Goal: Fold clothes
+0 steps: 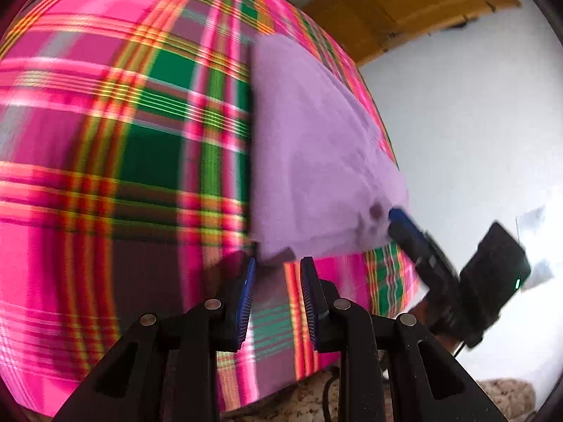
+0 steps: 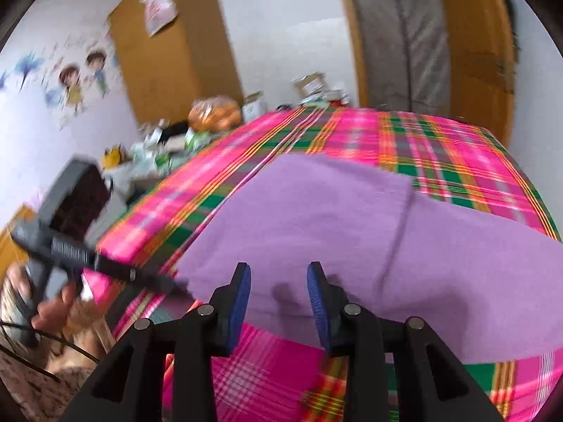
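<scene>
Both views are smeared with motion blur, so fine detail is hard to call. The lilac garment [image 2: 345,218] lies spread on the pink plaid bedspread [image 2: 440,147], its near hem running close to the bed's front edge. The left claw [image 1: 278,293] sits at the garment's near corner with its jaws parted, a little tab of lilac cloth just ahead of the gap and nothing pinched. The right claw [image 2: 279,297] hovers over the near hem, jaws likewise apart and holding nothing; from the left wrist view its blue tips appear to touch the other corner of the hem, though blur leaves that uncertain.

The step in hand looks like taking the near hem at two corners before carrying it over for a fold. To do it well, each claw probably wants to slide its lower finger under the cloth edge, catching the lilac fabric alone and not the bedspread beneath. Both pinches should land on the same hem, well apart, so the edge lifts straight. A faint seam or crease [image 2: 401,225] runs across the garment and could serve as a fold guide.
</scene>
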